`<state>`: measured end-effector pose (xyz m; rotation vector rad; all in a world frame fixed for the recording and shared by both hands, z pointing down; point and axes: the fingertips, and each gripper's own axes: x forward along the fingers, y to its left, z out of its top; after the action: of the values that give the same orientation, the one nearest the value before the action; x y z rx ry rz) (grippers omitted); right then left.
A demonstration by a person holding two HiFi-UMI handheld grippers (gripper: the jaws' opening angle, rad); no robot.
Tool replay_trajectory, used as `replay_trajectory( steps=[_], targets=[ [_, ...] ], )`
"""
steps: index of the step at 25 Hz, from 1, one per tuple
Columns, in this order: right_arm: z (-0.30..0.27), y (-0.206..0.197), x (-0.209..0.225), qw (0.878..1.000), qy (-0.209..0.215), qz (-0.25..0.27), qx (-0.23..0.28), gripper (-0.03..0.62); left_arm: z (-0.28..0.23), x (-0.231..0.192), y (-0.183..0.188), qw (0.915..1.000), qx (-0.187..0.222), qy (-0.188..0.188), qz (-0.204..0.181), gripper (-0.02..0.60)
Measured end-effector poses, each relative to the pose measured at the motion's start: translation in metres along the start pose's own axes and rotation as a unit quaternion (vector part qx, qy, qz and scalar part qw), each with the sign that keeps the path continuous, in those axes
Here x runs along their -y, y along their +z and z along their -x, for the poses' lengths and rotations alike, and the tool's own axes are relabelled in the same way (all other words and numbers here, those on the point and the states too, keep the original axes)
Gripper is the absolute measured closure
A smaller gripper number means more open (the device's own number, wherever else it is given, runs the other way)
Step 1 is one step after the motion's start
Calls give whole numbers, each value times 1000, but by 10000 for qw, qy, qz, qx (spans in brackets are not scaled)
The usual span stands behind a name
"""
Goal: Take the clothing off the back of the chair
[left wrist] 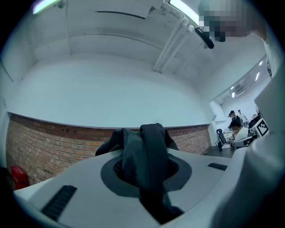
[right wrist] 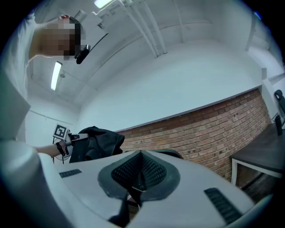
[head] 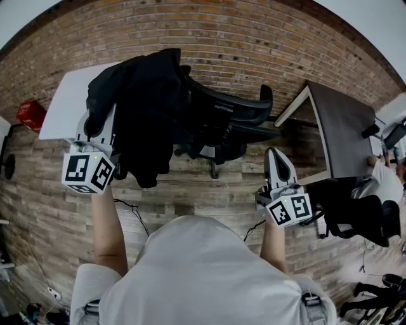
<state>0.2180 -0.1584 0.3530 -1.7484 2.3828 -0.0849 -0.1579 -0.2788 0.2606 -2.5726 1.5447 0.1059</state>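
At ten o'clock, the left gripper (head: 95, 134) is clamping black clothing (head: 144, 105) to clear the chair (head: 238, 114); the right gripper (head: 277, 160) is idling, jaws closed and empty.

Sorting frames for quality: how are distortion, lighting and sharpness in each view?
Head view: strong fisheye bends the brick wall; the black clothing loses detail. Left gripper view: sharp, ceiling lamp glares, dark corners. Right gripper view: likewise, with a bright strip lamp.
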Motion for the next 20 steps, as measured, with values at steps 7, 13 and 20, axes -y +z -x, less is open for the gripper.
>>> replay_trajectory(
  steps=[7,13,20],
  targets=[
    [3,0,0,10000,-89,-17,17,576,31,-27,-44,9991,-218,351,133,494],
    [12,-2,4,9997,-229,14,-17,576,58,-56,-85,9941,-550,923,120,494],
    [25,-3,10,9990,-424,71,-140,576,104,-72,-142,9848,-1242,1198,213,494]
  ],
)
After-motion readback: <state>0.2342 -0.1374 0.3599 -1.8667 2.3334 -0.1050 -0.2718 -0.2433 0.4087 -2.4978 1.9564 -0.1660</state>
